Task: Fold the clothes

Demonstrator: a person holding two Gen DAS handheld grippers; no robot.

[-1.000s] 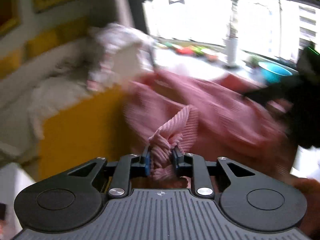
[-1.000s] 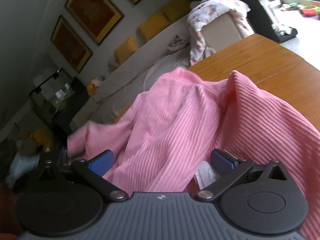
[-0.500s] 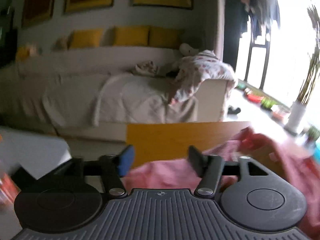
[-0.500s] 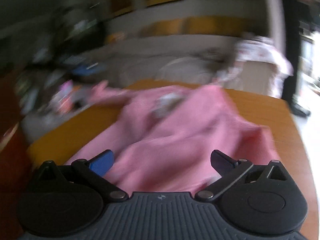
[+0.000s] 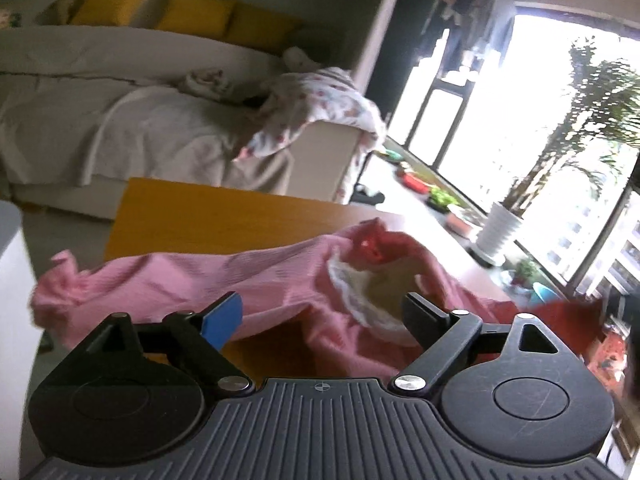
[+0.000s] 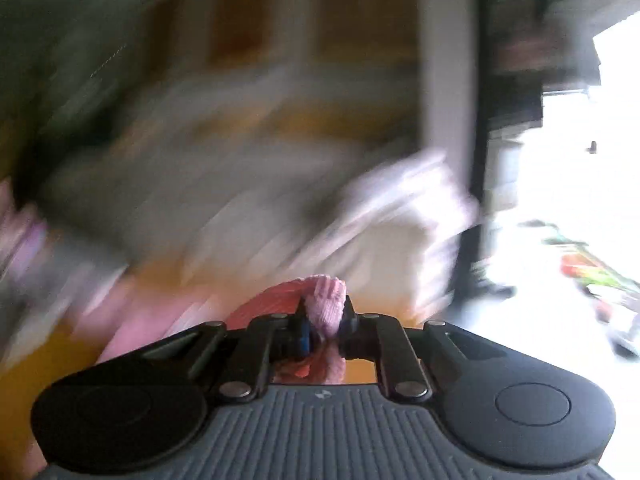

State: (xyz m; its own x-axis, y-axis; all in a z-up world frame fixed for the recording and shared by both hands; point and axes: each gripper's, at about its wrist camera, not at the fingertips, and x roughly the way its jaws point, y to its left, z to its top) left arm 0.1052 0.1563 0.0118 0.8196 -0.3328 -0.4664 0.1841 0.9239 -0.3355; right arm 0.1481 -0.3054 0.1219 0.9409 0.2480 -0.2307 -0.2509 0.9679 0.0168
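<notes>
Your left gripper [image 5: 322, 314] has just been opening and stands spread, nothing pinched between its pads; the pink ribbed garment [image 5: 260, 280] lies crumpled across the near edge of the wooden table [image 5: 208, 216], one end trailing off the left edge; your right gripper [image 6: 323, 320] has just been closing and is clamped on a bunched fold of that garment [image 6: 326, 304]; that view is badly blurred.

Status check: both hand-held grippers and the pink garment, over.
Left hand-held gripper just opened, nothing pinched. Right hand-held gripper just closed on a bunch of the pink garment. Rest of it lies crumpled on the wooden table. Nothing in the way.
</notes>
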